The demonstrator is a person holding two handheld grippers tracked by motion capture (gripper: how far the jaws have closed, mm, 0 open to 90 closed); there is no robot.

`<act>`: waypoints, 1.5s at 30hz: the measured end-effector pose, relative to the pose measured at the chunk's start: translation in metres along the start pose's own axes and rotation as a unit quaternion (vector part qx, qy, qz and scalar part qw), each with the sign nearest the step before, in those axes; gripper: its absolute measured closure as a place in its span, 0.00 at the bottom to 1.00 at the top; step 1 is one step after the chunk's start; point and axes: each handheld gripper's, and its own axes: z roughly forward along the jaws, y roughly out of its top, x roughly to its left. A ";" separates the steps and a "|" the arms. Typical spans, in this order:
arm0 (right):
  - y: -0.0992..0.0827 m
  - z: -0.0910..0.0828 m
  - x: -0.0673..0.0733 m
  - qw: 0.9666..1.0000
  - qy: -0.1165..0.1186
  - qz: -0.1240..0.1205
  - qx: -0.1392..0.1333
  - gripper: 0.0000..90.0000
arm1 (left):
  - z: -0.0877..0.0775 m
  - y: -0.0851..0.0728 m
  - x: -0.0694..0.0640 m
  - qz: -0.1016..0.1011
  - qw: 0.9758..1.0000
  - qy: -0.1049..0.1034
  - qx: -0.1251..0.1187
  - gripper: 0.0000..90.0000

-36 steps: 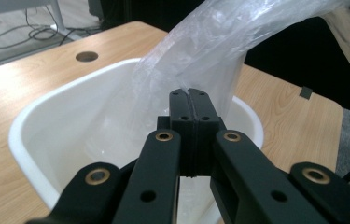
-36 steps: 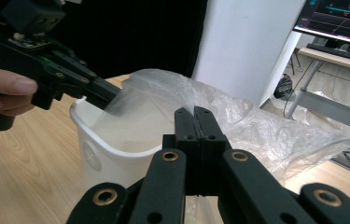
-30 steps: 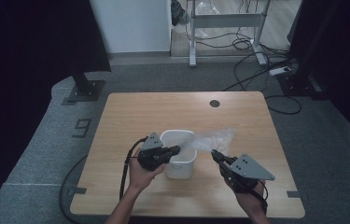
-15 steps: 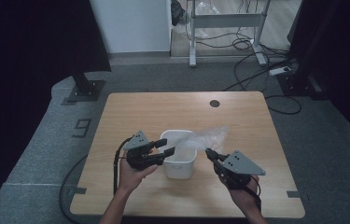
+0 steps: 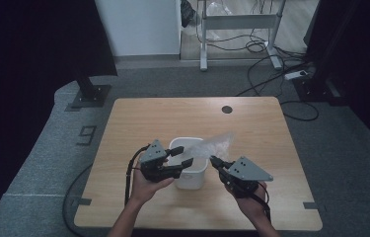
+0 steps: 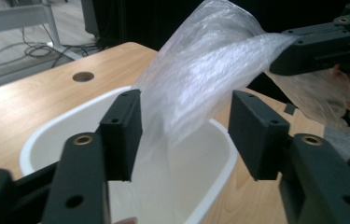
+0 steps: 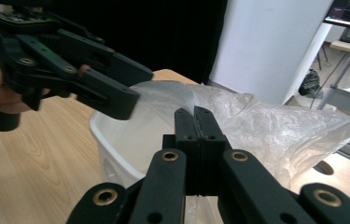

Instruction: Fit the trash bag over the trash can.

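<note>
Left gripper view: plastic bag [image 6: 200,79] hangs between the left gripper's [image 6: 184,135] released, just-opened fingers [image 6: 122,133] over the white bin [image 6: 46,135]; the right gripper's [image 7: 194,122] fingers grasp its edge.

High overhead, two close views — shared bin [image 5: 188,165]

A crinkled clear plastic bag [image 5: 215,144] drapes into the white bin [image 5: 188,178].

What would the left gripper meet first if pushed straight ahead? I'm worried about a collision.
Probably the crinkled clear plastic bag, hanging between its open fingers above the white plastic tub; the right gripper lies beyond.
</note>
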 end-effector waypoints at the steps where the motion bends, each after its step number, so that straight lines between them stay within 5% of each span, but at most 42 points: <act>1: 0.000 0.000 0.000 1.000 0.003 0.000 -0.001 0.99 | 0.001 0.001 -0.001 0.002 1.000 -0.003 0.002 0.56; 8: 0.000 -0.001 0.003 1.000 0.013 -0.006 -0.007 0.97 | 0.010 -0.001 -0.008 0.029 0.999 -0.004 0.025 0.86; 13: 0.000 -0.006 0.007 1.000 0.006 -0.022 -0.020 0.78 | 0.012 -0.002 -0.008 0.028 0.999 0.036 0.026 1.00; 16: 0.005 -0.021 0.010 0.999 0.006 -0.024 -0.040 0.68 | 0.010 -0.004 0.001 0.004 0.998 0.063 0.027 1.00; 23: 0.008 -0.043 0.011 0.998 -0.004 -0.023 -0.066 0.61 | 0.002 -0.010 0.012 -0.034 0.997 0.073 0.018 1.00; 35: -0.010 -0.060 0.018 0.997 -0.026 0.018 -0.065 0.42 | -0.004 -0.012 0.021 -0.050 0.996 0.078 0.014 0.99; 45: -0.025 -0.056 0.013 0.998 -0.042 0.023 -0.045 0.40 | -0.012 -0.020 0.028 -0.068 0.995 0.073 0.009 0.99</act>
